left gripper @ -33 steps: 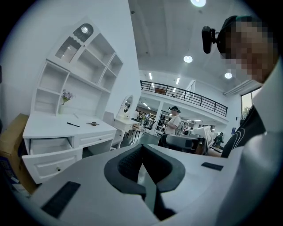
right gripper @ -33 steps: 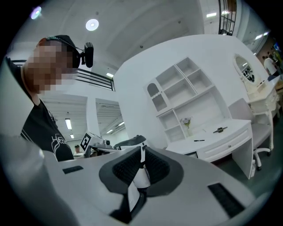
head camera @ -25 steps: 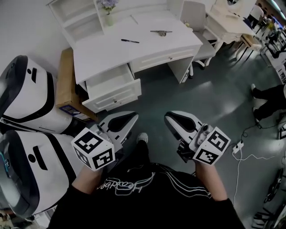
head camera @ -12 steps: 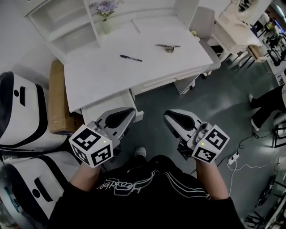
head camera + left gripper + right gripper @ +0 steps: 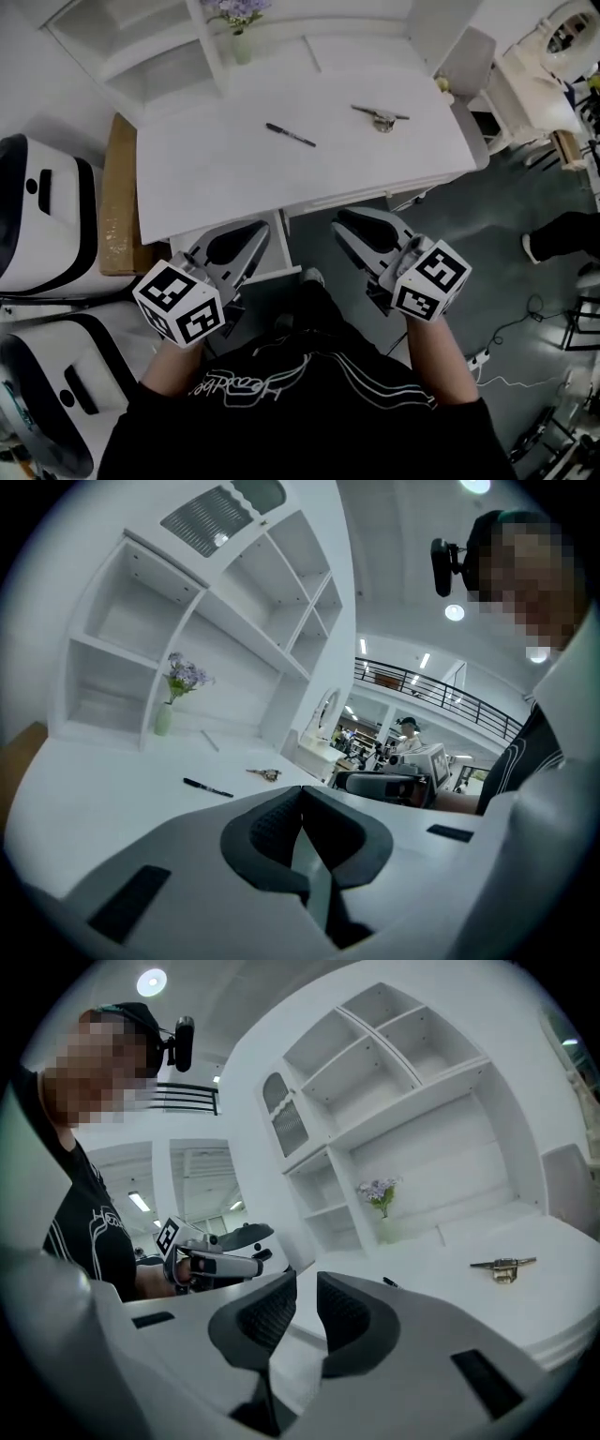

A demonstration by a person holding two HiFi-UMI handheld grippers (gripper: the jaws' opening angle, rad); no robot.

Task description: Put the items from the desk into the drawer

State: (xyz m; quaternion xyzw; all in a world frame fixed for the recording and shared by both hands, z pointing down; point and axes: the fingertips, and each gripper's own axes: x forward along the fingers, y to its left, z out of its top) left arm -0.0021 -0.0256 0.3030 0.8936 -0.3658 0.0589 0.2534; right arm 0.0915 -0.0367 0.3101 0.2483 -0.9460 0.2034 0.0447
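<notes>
White desk [image 5: 216,178] now sits right under me: I have stepped up to it. Left gripper [image 5: 261,232] and right gripper [image 5: 340,223] are pressed together, empty; pen [image 5: 290,135] and small metal item [image 5: 380,116] lie untouched on top — reaching comes next.

A large indoor hall staged as a study: white desk [image 5: 216,169], shelving [image 5: 150,47], balcony railing [image 5: 441,697] overhead.

head view looks steeply down; all three share the desk [image 5: 216,159]
</notes>
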